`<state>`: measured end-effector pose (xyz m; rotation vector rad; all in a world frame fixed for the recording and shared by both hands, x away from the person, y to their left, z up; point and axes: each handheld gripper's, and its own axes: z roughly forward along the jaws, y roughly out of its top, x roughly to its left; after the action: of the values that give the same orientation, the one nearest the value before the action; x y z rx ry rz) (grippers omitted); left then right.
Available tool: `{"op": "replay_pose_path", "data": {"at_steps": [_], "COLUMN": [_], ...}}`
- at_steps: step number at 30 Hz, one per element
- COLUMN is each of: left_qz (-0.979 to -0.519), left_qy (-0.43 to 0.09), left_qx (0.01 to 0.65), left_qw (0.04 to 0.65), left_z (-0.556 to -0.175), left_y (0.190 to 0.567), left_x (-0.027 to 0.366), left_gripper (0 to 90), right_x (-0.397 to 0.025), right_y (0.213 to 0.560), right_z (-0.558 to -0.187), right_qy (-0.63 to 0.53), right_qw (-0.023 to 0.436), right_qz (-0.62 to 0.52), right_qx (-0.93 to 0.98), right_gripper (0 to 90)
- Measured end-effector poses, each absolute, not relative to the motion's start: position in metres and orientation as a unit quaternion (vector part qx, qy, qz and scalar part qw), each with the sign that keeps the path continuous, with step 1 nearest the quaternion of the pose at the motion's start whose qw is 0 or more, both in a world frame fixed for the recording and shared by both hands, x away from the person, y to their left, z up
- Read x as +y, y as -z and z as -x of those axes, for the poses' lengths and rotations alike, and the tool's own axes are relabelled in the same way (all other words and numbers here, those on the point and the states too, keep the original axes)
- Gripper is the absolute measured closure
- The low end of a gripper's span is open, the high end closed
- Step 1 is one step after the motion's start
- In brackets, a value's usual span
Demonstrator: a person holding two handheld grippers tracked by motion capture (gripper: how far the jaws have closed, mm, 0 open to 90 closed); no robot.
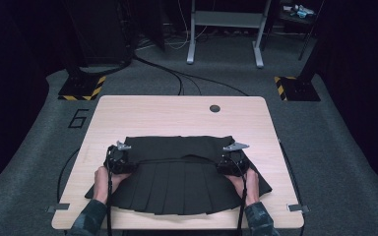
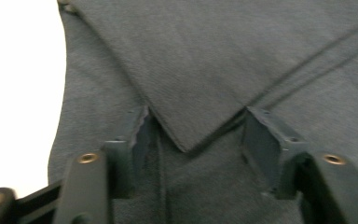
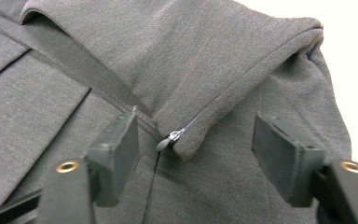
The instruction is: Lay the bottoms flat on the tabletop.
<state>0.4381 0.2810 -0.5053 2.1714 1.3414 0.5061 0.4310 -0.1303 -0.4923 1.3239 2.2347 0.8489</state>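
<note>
- The table [image 1: 177, 110], pale wood, fills the middle of the high view, with a small dark round hole [image 1: 214, 108] near its far edge, upper centre of the frame.
- The skirt [image 1: 177, 182], black and pleated, lies flat on the near half of the table, in the lower centre of the frame; its top part is folded down over the pleats.
- The left gripper [image 2: 193, 140] sits at the skirt's left side, held by the person's left hand [image 1: 104, 178]. Its jaws stand apart, released, with a pointed corner of the folded cloth between them.
- The right gripper [image 3: 196, 144] sits at the skirt's right side, in the right hand [image 1: 244, 180]. Its jaws are also spread, gripping nothing.
- A small zip pull [image 3: 168, 139] lies between the right jaws, at the edge of the fold.
</note>
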Motion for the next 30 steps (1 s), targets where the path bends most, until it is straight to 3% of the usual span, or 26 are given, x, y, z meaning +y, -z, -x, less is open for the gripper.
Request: {"op": "replay_pose_path", "data": {"at_steps": [4,8,13,18,30], "left_qz": [-0.804,-0.807,-0.808,-0.802,-0.795], "left_qy": [-0.198,-0.194,-0.197,-0.193,-0.21], "left_qx": [0.494,0.493,0.486,0.487,0.473], "left_qw": [0.264,0.263,0.268,0.287,0.316], "left_z": [-0.438,-0.438,-0.436,-0.435,-0.427], "left_y": [0.505,0.504,0.502,0.502,0.489], "left_x": [0.279,0.274,0.273,0.279,0.283], "left_gripper": [51.6,69.0,81.2,82.6,82.9], "right_x": [-0.13,-0.129,-0.128,-0.131,-0.134], "right_y": [0.496,0.499,0.505,0.501,0.486], "right_z": [-0.432,-0.434,-0.432,-0.43,-0.421], "right_qy": [-0.297,-0.294,-0.291,-0.3,-0.325], "right_qw": [0.198,0.201,0.196,0.199,0.209], "right_qz": [-0.483,-0.478,-0.474,-0.473,-0.469], "right_qx": [0.8,0.803,0.808,0.804,0.794], "right_gripper": [44.4,51.9,65.3,71.9,73.8]}}
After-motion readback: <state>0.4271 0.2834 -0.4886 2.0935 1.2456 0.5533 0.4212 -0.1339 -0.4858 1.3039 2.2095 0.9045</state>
